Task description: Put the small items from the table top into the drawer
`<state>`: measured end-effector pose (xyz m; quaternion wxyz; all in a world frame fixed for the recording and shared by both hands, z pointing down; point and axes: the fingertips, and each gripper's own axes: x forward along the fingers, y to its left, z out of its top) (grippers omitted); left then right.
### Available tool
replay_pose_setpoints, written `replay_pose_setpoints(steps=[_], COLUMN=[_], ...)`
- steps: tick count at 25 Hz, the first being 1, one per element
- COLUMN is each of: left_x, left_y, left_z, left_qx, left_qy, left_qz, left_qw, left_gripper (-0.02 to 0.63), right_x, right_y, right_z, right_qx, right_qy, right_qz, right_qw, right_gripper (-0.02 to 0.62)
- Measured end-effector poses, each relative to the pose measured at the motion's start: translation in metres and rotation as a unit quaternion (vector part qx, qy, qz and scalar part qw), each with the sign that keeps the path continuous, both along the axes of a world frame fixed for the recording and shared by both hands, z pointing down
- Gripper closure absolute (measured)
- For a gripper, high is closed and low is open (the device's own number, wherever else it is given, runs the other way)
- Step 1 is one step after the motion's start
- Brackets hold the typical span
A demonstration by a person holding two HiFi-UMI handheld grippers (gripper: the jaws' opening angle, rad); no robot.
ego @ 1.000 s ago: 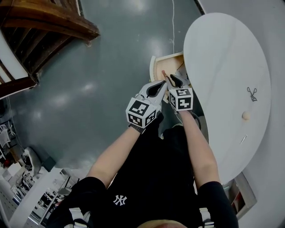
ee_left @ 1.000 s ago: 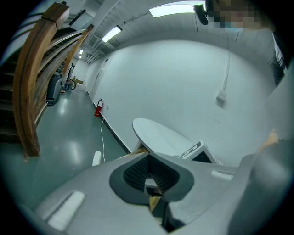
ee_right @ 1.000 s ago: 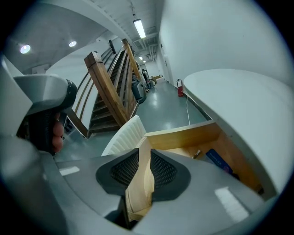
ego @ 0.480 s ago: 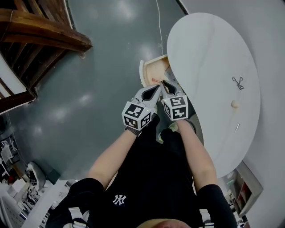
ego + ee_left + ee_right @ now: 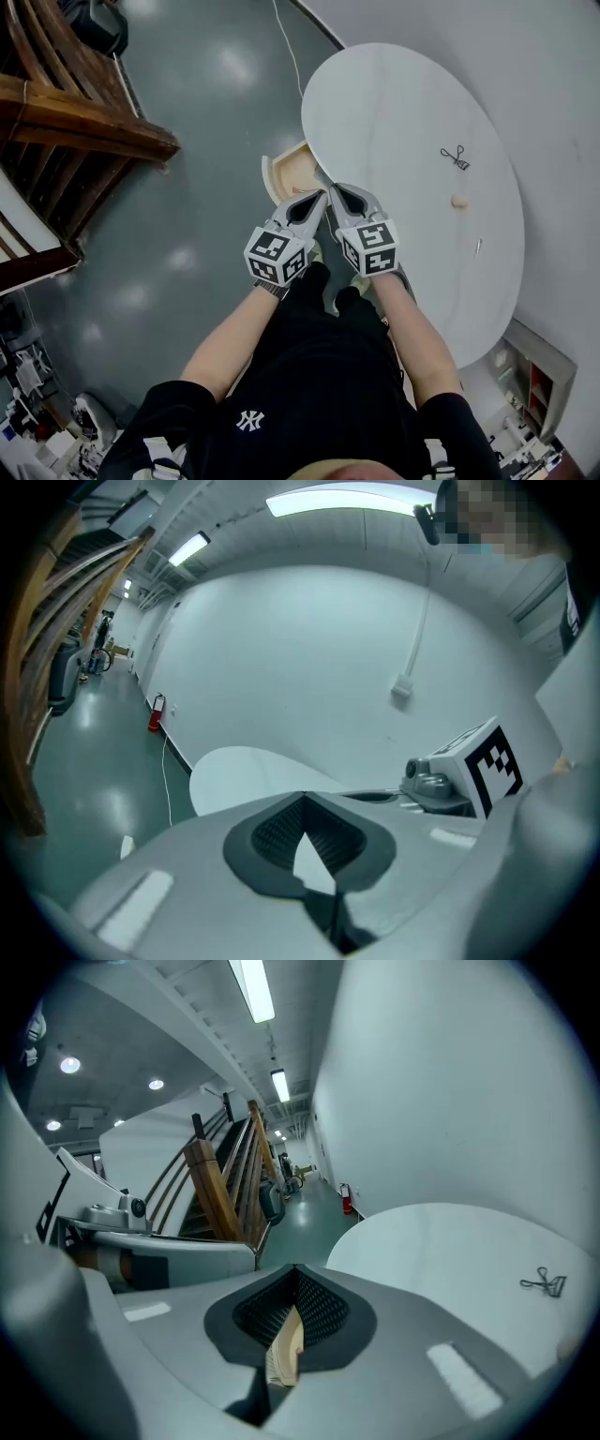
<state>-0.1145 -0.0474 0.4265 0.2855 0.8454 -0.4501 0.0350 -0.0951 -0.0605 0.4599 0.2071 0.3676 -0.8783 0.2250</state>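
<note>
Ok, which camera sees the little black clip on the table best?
The right gripper view: the clip looks biggest there, with its wire handles clear. The head view shows it tiny from above. The left gripper view misses it.

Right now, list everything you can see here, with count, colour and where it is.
table: one, white, right of centre
binder clip: one, black, on the table
ball: one, pale wood, on the table, nearer than the clip
thin item: one, silvery, table's near part, too small to name
drawer: one, light wood, open at the table's left edge
staircase: one, brown wood, left
cable: one, white, on the floor
left gripper: one, grey, shut, empty, near the drawer
right gripper: one, grey, jaws just closed, empty, beside the left
</note>
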Motion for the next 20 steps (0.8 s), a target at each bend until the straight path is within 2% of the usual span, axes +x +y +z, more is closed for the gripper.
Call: replay_pose_setpoints(steps=[8, 20], left_x=[0.065, 0.178], left_y=[0.001, 0.019], left_z=[-0.059, -0.120], left_qx=[0.044, 0.086], left_qy=[0.012, 0.030], left_qz=[0.037, 0.125], left_qw=[0.9983, 0.9880], left_gripper=[0.606, 0.606], right_x=[0.071, 0.189], right_y=[0.001, 0.027], right_z=[-0.065, -0.121], right_qx=[0.052, 0.116], right_qy=[-0.026, -0.017], right_qz=[0.053, 0.150], right_qw=[0.997, 0.982], right_gripper=[0.569, 0.569])
